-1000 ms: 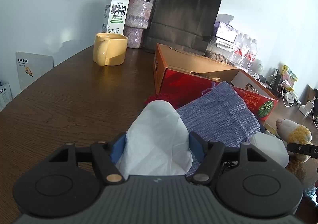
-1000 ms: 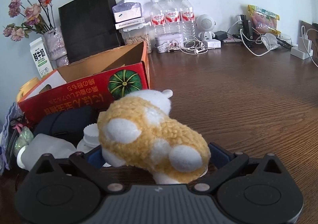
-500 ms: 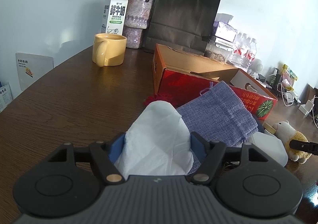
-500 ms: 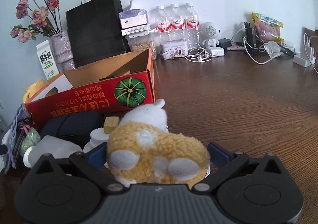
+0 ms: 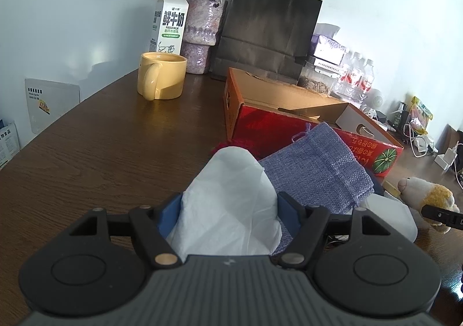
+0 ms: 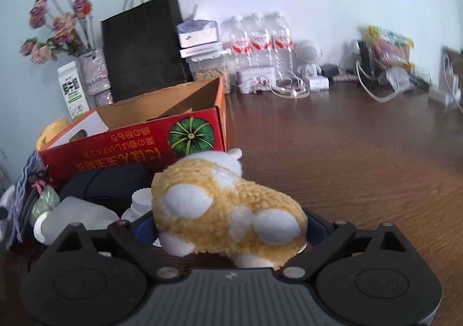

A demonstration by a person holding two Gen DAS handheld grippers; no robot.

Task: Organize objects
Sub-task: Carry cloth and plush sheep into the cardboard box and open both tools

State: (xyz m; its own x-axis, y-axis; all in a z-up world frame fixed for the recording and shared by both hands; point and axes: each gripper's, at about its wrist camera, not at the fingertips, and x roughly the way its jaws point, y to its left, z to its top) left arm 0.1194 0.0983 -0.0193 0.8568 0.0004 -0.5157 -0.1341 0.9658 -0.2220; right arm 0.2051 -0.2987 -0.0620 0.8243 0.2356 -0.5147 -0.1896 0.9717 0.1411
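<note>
Right gripper (image 6: 228, 227) fingers are closing w/ the fluffy yellow-and-white plush toy (image 6: 225, 210) between them, just above the brown wooden table (image 6: 347, 152); it's soft, light, squashy, so grip mid-body. Left gripper (image 5: 228, 219) fingers, approx. two-thirds open, are pinching a crumpled white plastic bag (image 5: 231, 201), thin, slippery, in front of the red cardboard box (image 5: 260, 126).

The lower part of the purple drawstring pouch (image 5: 318, 167) is hidden behind the white tissue (image 5: 228, 204). In the right wrist view, the items behind the red pumpkin carton (image 6: 139, 141) are blurred, their labels unreadable.

Black gripper (image 5: 228, 219) linkages, blue pads (image 5: 169, 211), ribbed grey body.
</note>
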